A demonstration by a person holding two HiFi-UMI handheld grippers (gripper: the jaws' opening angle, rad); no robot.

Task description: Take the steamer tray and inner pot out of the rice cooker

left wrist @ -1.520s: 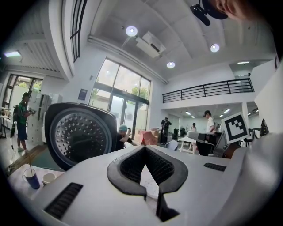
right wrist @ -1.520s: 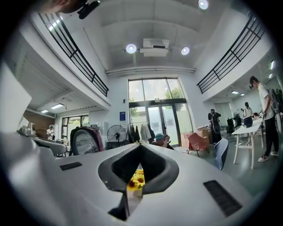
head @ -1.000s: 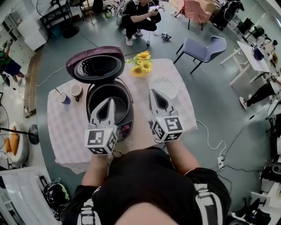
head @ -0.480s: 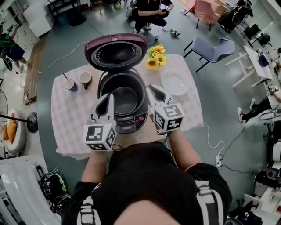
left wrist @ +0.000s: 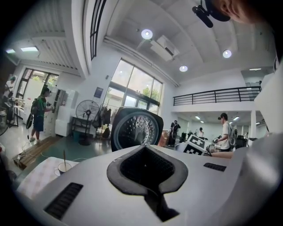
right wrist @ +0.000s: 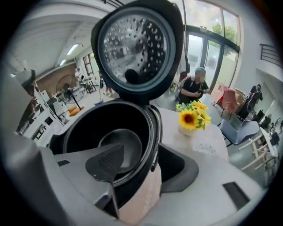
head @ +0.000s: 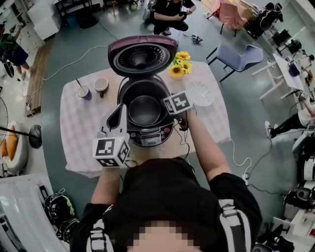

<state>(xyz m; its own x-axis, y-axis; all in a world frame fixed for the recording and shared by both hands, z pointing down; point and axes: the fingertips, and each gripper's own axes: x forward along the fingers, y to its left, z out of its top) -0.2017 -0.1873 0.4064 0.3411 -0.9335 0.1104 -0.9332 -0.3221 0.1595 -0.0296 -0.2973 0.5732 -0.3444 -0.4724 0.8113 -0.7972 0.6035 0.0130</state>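
The rice cooker (head: pixel 147 123) stands on the table with its purple lid (head: pixel 141 55) raised. The dark inner pot (head: pixel 144 109) sits inside it, also seen as the inner pot (right wrist: pixel 117 141) in the right gripper view. The clear steamer tray (head: pixel 199 92) lies on the cloth to the cooker's right. My right gripper (head: pixel 173 104) tips down over the cooker's right rim. Its jaws are opening: one is inside the pot, the other outside the wall (right wrist: pixel 146 176), neither pressing. My left gripper (head: pixel 118 112) hovers shut and empty at the cooker's front left.
Two cups (head: pixel 101 86) stand left of the cooker, and a vase of sunflowers (head: pixel 179 64) sits behind the tray. The checked tablecloth (head: pixel 78 138) drops off at the near edge. A chair (head: pixel 236 54) and a crouching person (head: pixel 170 10) are beyond the table.
My right gripper swung forward and pitched down onto the cooker's right rim, and its jaws parted. The left gripper drifted forward beside the cooker, still shut.
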